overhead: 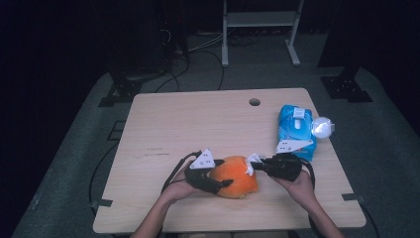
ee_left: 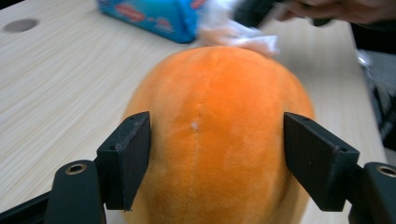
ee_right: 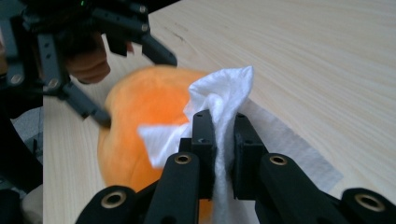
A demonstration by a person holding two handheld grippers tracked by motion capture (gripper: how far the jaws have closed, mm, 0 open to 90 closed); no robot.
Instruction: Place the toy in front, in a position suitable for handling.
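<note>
An orange plush toy (overhead: 236,177) (ee_left: 215,121) (ee_right: 135,112) lies near the table's front edge. My left gripper (overhead: 223,173) (ee_left: 217,158) straddles its left end, and both black pads (ee_left: 130,158) press into the fabric. The right gripper (overhead: 257,166) (ee_right: 223,126) comes in from the right, shut on a crumpled white wipe (overhead: 253,159) (ee_right: 224,88) (ee_left: 243,39). That wipe rests against the top of the plush on its right side. In the right gripper view the left gripper (ee_right: 138,91) and the hand holding it sit beyond the toy.
A blue pack of wipes (overhead: 296,129) (ee_left: 159,14) lies at the right of the wooden table (overhead: 198,119), with a white round object (overhead: 322,128) beside it. A cable hole (overhead: 254,102) (ee_left: 19,24) sits near the far edge. Cables trail off the front.
</note>
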